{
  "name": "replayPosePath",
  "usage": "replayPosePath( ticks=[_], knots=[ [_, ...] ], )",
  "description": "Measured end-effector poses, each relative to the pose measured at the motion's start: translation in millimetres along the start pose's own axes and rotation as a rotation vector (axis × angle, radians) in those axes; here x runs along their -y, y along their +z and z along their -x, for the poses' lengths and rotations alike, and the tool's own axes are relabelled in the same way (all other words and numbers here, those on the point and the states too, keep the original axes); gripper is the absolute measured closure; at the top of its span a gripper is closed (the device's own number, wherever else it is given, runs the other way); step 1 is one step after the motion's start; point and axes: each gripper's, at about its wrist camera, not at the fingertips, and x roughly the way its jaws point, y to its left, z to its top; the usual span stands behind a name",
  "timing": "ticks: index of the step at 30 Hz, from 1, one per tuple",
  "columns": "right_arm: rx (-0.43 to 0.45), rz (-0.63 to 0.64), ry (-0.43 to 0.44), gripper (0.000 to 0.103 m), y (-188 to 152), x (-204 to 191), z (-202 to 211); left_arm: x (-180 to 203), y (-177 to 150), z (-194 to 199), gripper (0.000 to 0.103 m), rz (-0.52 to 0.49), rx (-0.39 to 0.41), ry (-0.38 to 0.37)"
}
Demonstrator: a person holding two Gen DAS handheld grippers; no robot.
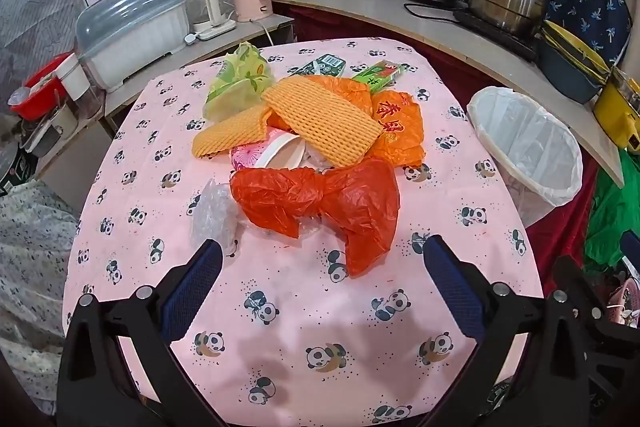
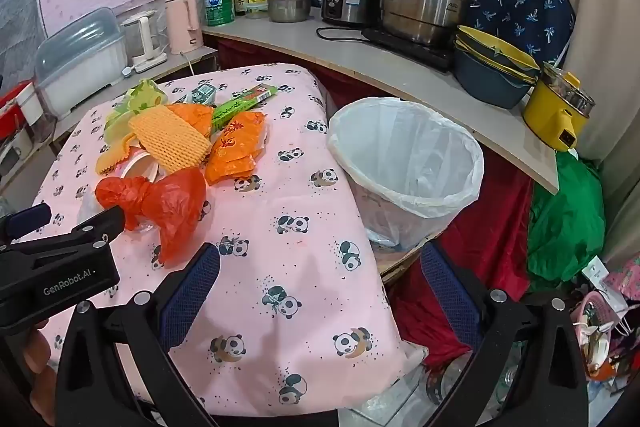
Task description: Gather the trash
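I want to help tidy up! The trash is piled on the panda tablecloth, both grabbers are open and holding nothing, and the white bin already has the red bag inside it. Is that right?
Not quite. The red bag is not in the bin; it lies on the panda tablecloth at the near edge of the pile, as the left wrist view shows. Only the bin's white liner shows inside. The left gripper and right gripper are open and empty.

Trash pile heaped mid-table; lined bin beside, empty.

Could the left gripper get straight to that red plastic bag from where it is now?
Probably yes. The left gripper is open, and the red plastic bag lies just ahead on the tablecloth with nothing between them.
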Motion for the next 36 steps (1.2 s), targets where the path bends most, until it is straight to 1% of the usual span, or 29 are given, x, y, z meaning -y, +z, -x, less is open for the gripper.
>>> replayPosePath(
  ticks=[4, 13, 36],
  knots=[
    [0.004, 0.006, -0.008, 0.007, 0.7, -1.0, -0.1, -1.9, -0.4, 1.2, 0.007, 0.011, 0.007, -0.005],
    [0.008, 0.002, -0.007, 0.007, 5.9, -5.3, 0.5, 2.2, -1.0, 1.1, 0.007, 0.001, 0.011, 0.002],
    [0.000, 0.008, -0.006, 0.007, 7.6, -4.9, -4.0, 3.1, 2.9, -3.1, 0.007, -0.010, 0.014, -0.011]
  ],
)
